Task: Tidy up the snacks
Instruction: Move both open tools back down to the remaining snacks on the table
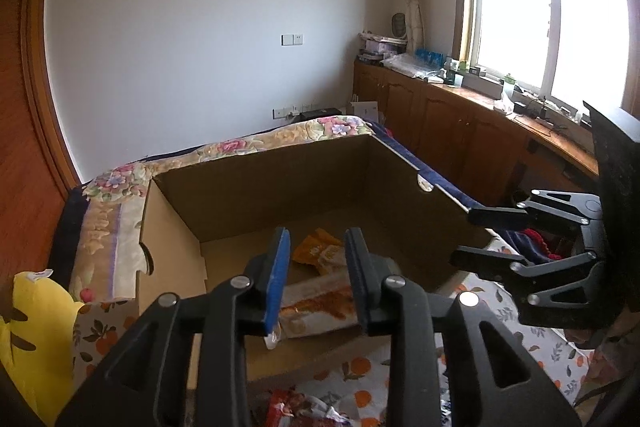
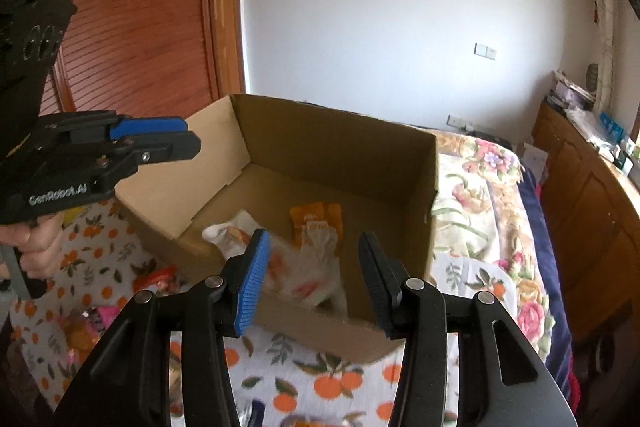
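Note:
An open cardboard box [image 1: 280, 183] [image 2: 332, 147] stands on a cloth printed with oranges. Inside it lie an orange snack packet [image 1: 316, 249] [image 2: 316, 221] and a white-and-orange snack bag [image 1: 320, 307] [image 2: 296, 267]. My left gripper [image 1: 318, 279] is open and empty, just above the box's near edge; it also shows in the right wrist view [image 2: 188, 137]. My right gripper [image 2: 316, 279] is open and empty over the box's near wall; it shows at the right of the left wrist view [image 1: 464, 237]. More snack packets lie on the cloth in front of the box [image 1: 296, 407] [image 2: 156, 277].
A yellow plush toy [image 1: 32, 331] sits left of the box. A floral quilt [image 2: 480, 195] covers the bed behind and to the right. Wooden cabinets [image 1: 460, 135] run under the window, their top cluttered. A wooden wardrobe [image 2: 132, 7] stands at the left.

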The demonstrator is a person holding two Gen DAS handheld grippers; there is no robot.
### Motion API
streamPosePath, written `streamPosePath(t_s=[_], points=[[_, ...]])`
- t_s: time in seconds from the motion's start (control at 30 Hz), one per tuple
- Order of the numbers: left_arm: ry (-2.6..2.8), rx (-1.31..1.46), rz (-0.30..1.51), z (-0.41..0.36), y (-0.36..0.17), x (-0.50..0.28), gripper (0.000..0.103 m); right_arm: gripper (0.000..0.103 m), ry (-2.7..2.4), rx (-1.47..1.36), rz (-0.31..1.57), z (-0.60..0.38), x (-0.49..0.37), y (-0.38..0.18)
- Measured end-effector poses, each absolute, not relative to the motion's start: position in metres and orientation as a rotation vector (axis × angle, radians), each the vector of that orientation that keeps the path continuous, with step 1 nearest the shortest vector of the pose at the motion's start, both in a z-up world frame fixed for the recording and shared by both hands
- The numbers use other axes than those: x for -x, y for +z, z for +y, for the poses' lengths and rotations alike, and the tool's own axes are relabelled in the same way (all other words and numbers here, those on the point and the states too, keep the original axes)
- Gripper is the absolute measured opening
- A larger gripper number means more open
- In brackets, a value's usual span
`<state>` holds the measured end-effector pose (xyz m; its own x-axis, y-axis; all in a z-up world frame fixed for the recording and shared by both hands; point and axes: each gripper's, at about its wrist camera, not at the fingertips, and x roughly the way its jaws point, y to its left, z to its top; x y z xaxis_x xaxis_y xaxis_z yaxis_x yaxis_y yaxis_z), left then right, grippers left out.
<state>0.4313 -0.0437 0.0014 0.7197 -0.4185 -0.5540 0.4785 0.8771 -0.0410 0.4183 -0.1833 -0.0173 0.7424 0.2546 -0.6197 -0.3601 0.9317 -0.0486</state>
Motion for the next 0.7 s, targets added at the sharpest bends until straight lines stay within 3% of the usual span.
streamPosePath(t_s=[0.37, 0.7], points=[[-0.509, -0.101, 0.633, -0.033, -0.016, -0.362, 0.044, 0.057, 0.336, 0.09, 0.647, -0.206, -0.336, -0.022], [-0.503, -0.123, 0.736, -0.044, -0.072, -0.304, 0.044, 0.063, 0.296, 0.063, 0.757, -0.227, -0.318, -0.086]])
